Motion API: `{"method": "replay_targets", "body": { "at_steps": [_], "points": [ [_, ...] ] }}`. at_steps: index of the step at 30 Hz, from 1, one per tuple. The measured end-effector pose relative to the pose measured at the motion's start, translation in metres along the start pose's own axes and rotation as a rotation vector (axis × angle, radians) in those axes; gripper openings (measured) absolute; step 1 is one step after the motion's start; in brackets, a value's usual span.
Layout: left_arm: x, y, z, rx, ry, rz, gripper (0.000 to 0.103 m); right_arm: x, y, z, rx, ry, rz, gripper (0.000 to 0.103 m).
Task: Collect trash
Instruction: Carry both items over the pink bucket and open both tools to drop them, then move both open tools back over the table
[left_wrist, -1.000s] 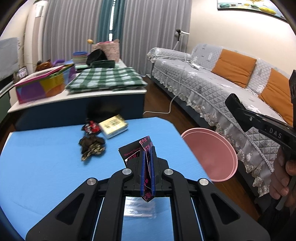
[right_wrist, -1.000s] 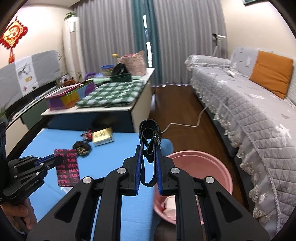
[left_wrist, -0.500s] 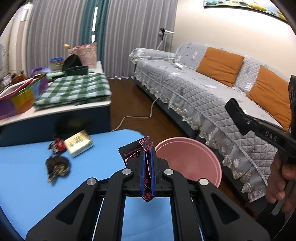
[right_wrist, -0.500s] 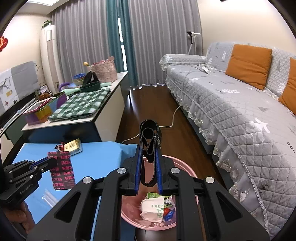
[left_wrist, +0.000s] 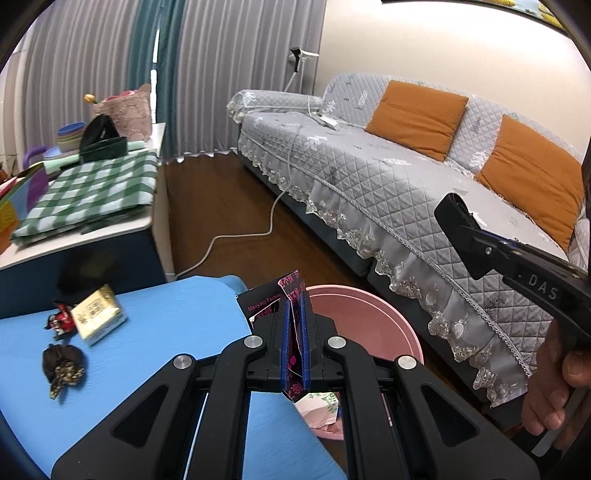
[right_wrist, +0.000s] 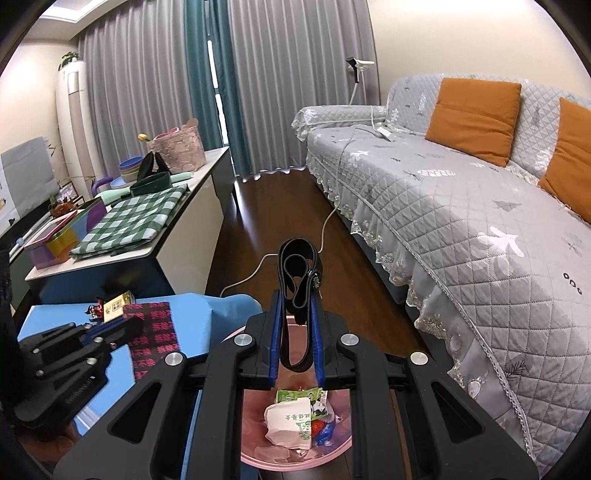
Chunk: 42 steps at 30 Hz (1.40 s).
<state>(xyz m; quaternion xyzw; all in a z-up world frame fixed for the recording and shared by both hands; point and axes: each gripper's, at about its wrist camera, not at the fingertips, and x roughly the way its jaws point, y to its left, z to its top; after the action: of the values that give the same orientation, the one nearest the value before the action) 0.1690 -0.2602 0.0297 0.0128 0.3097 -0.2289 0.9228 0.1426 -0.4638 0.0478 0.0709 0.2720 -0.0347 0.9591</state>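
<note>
My left gripper (left_wrist: 294, 306) is shut on a black wrapper with pink print (left_wrist: 291, 295), held at the table's right edge by the pink bin (left_wrist: 369, 310). The wrapper (right_wrist: 153, 336) also shows in the right wrist view. My right gripper (right_wrist: 297, 306) is shut on a black looped strap (right_wrist: 297, 269), held above the pink bin (right_wrist: 291, 454). Crumpled packets (right_wrist: 291, 424) lie in the bin. On the blue table (left_wrist: 147, 332) lie a yellow box (left_wrist: 98, 319), a small red-black piece (left_wrist: 59, 321) and a dark crumpled bundle (left_wrist: 62, 365).
A grey sofa (left_wrist: 406, 192) with orange cushions stands to the right. A low cabinet (left_wrist: 85, 192) with a green checked cloth, bowls and a basket stands behind the table. A white cable (left_wrist: 240, 236) runs over the wood floor.
Both grippers have swung right, away from the table's middle toward the pink bin. The right gripper now hangs over the bin's inside. Both still hold their items.
</note>
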Motion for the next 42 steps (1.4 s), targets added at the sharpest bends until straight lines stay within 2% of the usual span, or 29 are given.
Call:
{"method": "replay_targets", "body": {
  "at_steps": [12, 15, 16, 17, 18, 19, 20, 23, 28, 34, 36, 39, 42],
  "points": [
    [0.025, -0.013, 0.003, 0.026, 0.031, -0.019, 0.005, 0.01, -0.01, 0.0, 0.025, 0.016, -0.004, 0.015],
    [0.028, -0.013, 0.003, 0.027, 0.044, -0.026, 0.006, 0.011, -0.011, 0.0, 0.026, 0.014, -0.019, 0.021],
    [0.029, -0.012, 0.003, 0.024, 0.05, -0.023, 0.009, 0.012, -0.012, 0.0, 0.028, 0.015, -0.027, 0.029],
    [0.03, -0.011, 0.003, 0.021, 0.054, -0.012, 0.011, 0.013, -0.013, 0.0, 0.033, 0.015, -0.037, 0.042],
    [0.03, -0.008, 0.003, 0.016, 0.06, -0.005, 0.023, 0.013, -0.015, 0.0, 0.043, 0.014, -0.046, 0.048],
    [0.029, -0.006, 0.002, 0.014, 0.06, 0.0, 0.039, 0.012, -0.016, 0.0, 0.05, 0.014, -0.048, 0.055],
    [0.026, -0.004, 0.001, 0.01, 0.056, 0.008, 0.044, 0.012, -0.017, 0.0, 0.054, 0.013, -0.046, 0.057],
    [0.019, 0.007, -0.002, -0.004, 0.057, 0.028, 0.048, 0.011, -0.016, 0.0, 0.053, 0.006, -0.044, 0.065],
    [0.0, 0.029, -0.007, -0.028, 0.039, 0.081, 0.063, 0.007, -0.004, -0.001, 0.031, -0.016, -0.028, 0.08],
    [-0.037, 0.055, -0.013, -0.039, -0.031, 0.136, 0.075, -0.001, 0.02, -0.004, -0.015, -0.063, 0.003, 0.082],
    [-0.051, 0.062, -0.013, -0.032, -0.058, 0.165, 0.078, -0.005, 0.028, -0.006, -0.023, -0.083, 0.02, 0.082],
    [-0.074, 0.074, -0.016, -0.032, -0.088, 0.153, 0.08, -0.008, 0.044, -0.01, -0.032, -0.098, 0.05, 0.082],
    [-0.095, 0.083, -0.019, -0.011, -0.128, 0.201, 0.083, -0.012, 0.057, -0.014, -0.047, -0.101, 0.059, 0.082]
  ]
}}
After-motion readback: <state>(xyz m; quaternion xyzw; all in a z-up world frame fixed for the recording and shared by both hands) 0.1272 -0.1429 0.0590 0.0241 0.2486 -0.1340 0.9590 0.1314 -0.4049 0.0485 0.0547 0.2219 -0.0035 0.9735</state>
